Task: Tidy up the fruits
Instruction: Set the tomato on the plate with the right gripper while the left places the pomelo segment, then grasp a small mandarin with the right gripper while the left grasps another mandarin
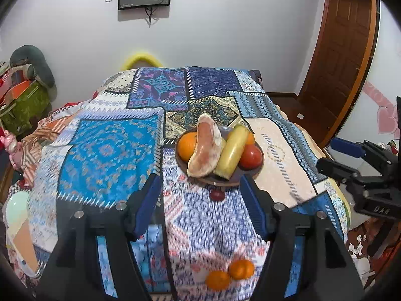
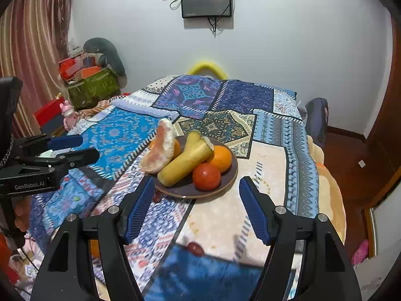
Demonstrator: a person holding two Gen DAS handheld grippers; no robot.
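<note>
Both grippers, left gripper (image 1: 200, 200) & right gripper (image 2: 196, 208), spread, empty. Two oranges (image 1: 229, 273) lie loose near plate (image 1: 220, 181); approach low, pinch gently.

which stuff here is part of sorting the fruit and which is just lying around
Part of the job:
- round brown plate with fruit piled on it
- two loose oranges on the patchwork tablecloth
- small dark red fruit beside the plate

Lying about:
- green fabric bag of clutter
- pink toy figure
- black wall screen
</note>
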